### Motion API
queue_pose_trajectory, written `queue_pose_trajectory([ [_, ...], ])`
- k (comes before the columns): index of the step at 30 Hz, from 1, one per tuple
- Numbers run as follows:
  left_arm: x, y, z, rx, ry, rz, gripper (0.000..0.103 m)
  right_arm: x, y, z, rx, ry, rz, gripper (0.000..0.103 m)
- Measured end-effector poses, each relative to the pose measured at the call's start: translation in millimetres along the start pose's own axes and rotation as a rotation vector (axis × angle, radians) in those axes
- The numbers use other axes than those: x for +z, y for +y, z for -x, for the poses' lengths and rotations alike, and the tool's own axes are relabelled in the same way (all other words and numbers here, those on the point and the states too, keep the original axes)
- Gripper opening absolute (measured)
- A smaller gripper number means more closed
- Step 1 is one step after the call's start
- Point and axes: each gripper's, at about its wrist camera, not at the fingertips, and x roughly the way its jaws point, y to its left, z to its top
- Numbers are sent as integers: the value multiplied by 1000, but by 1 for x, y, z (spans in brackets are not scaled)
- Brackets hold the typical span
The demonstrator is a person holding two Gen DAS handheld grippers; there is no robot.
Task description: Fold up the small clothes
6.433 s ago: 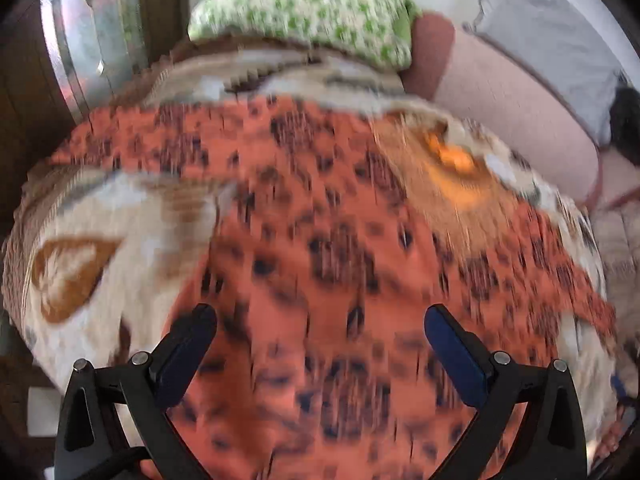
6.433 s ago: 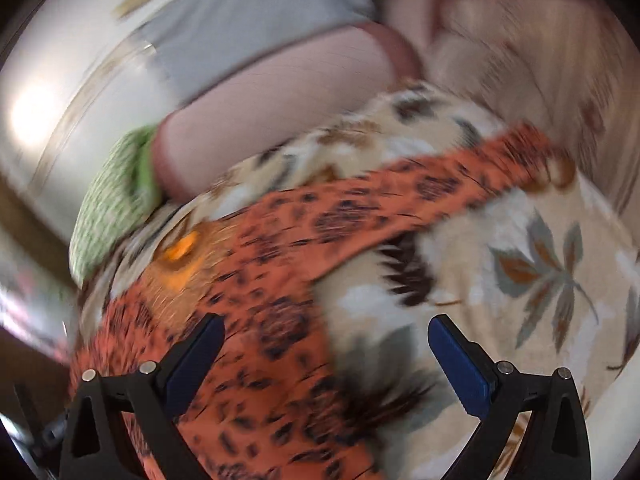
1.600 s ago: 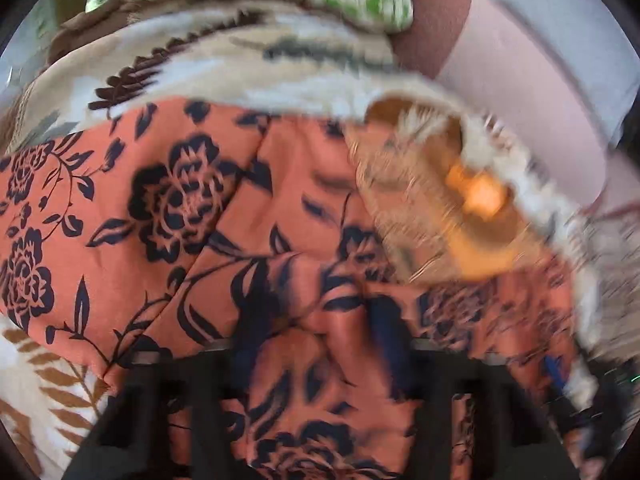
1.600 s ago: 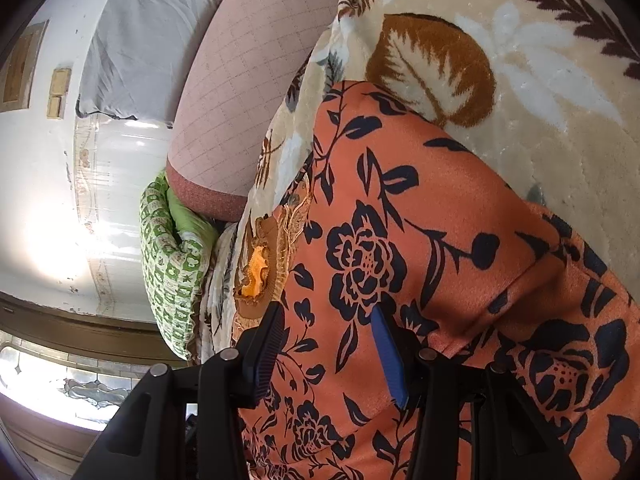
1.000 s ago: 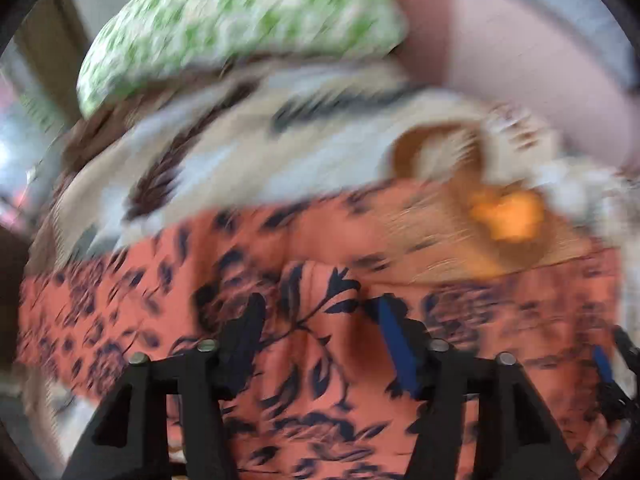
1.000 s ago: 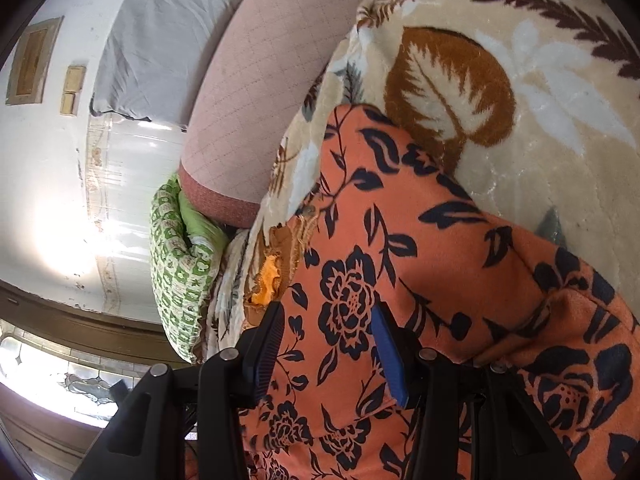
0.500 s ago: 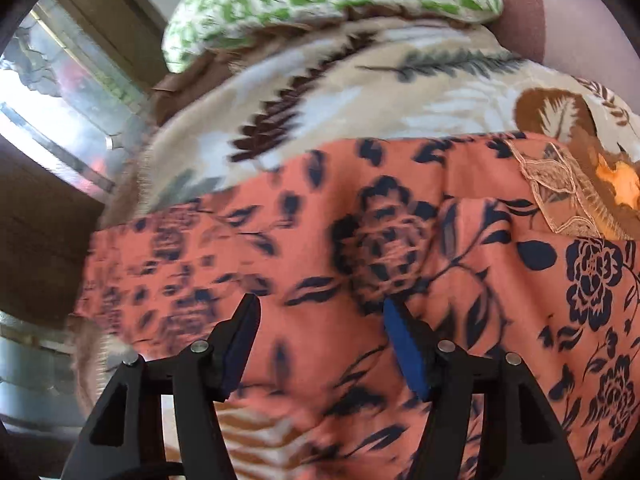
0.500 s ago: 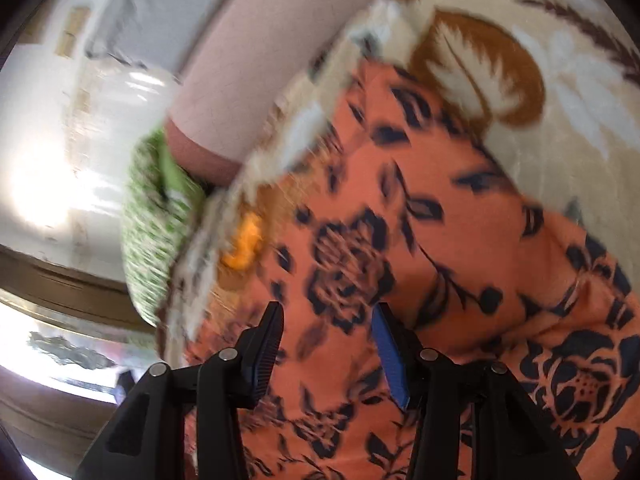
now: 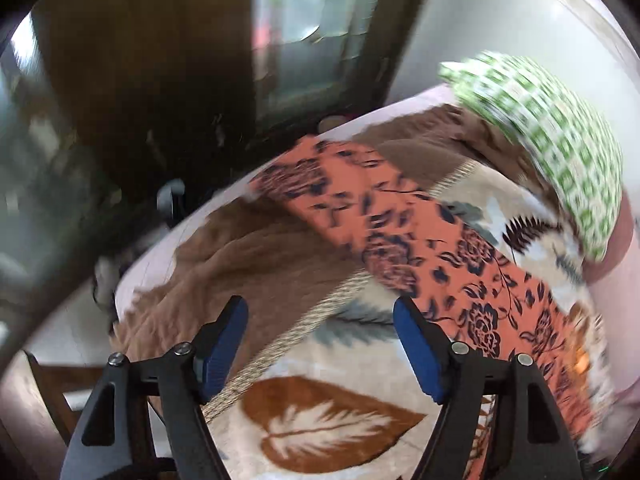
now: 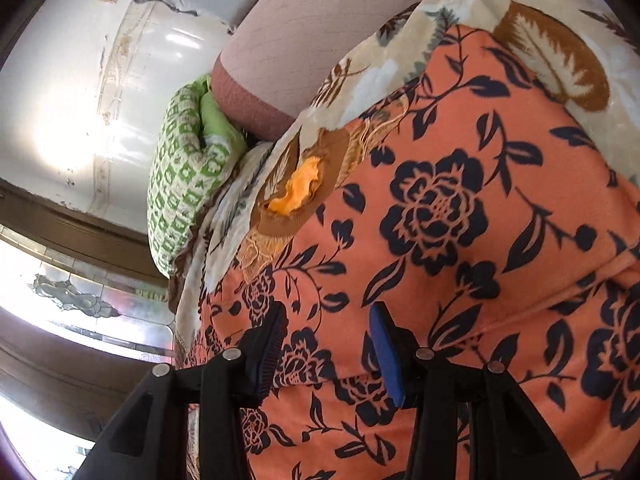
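- left gripper [image 9: 320, 344] over the leaf-print blanket [image 9: 360, 364], jaws just widened, nothing between them;
- right gripper [image 10: 328, 344] half closed; whether it pinches the orange floral garment [image 10: 460, 220] i cannot tell

Both wrist views look down, sharing the orange floral garment [image 9: 420, 240].

The left wrist view was smeared, so the green checked pillow [image 9: 560, 148] and the far end of the orange flowered garment [image 9: 304, 176] looked fuzzy. The garment ran off the right edge there. In the right wrist view it [image 10: 460, 220] ran off the bottom, hiding most of the leaf blanket [image 10: 560, 56].
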Motion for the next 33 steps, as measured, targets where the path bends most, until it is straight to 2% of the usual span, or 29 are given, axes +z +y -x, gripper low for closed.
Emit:
queue_pose_trajectory([
  [3,1,21,-5,-101,10,90,76,-7,5,-5,-6,12,20,47],
  [6,7,25,-21,-176,12,154,76,-11,8,-10,-24,19,35,47],
  [13,30,10,-78,-265,-3,351,75,-11,11,-20,-69,4,65,47],
  [15,37,9,-92,-278,-19,384,64,-10,10,-21,-82,-3,63,47],
  [19,46,13,-118,-288,-24,430,52,-7,11,-25,-96,-7,83,47],
  [20,47,16,-122,-298,-47,446,46,-6,12,-26,-99,-7,88,47],
  [22,49,18,-123,-303,-82,441,37,-5,12,-28,-102,-9,96,47],
  [24,52,20,-125,-306,-99,430,11,-4,12,-28,-107,-14,102,47],
  [26,54,20,-125,-287,-115,410,8,-3,12,-27,-107,-29,101,47],
  [29,58,7,-113,-262,-169,327,6,-1,12,-23,-109,-50,98,47],
  [33,62,-38,-67,-269,-250,135,5,1,10,-14,-102,-77,78,47],
])
